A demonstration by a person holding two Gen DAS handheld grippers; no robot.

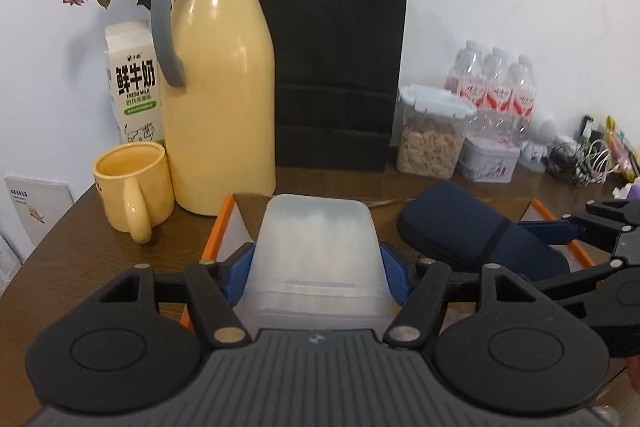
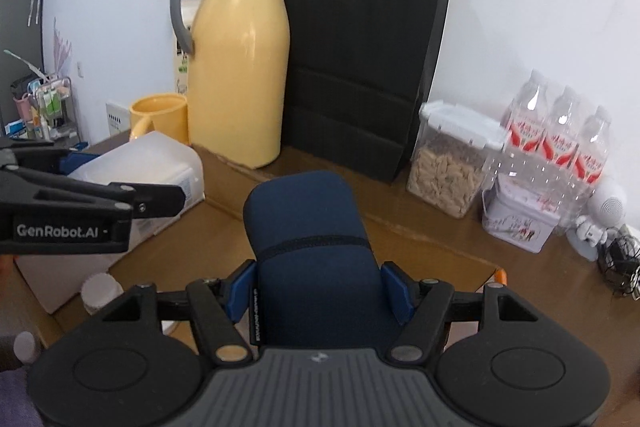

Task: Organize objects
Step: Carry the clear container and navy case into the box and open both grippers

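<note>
My left gripper [image 1: 316, 277] is shut on a frosted white plastic box [image 1: 316, 247] and holds it over the left part of an open cardboard box with orange edges [image 1: 218, 227]. My right gripper [image 2: 320, 291] is shut on a dark blue soft case [image 2: 312, 239] and holds it over the same cardboard box [image 2: 440, 251]. The blue case also shows in the left wrist view [image 1: 460, 223], to the right of the white box. The white box shows in the right wrist view [image 2: 152, 163] at the left, with the left gripper on it.
On the brown table behind stand a yellow thermos jug [image 1: 220, 87], a yellow mug [image 1: 132, 187], a milk carton [image 1: 134, 83], a black paper bag [image 1: 336, 59], a nut jar [image 1: 432, 135], water bottles [image 1: 496, 87], a tin [image 1: 488, 159] and tangled cables [image 1: 580, 159]. A small white-capped bottle [image 2: 100, 293] stands inside the cardboard box.
</note>
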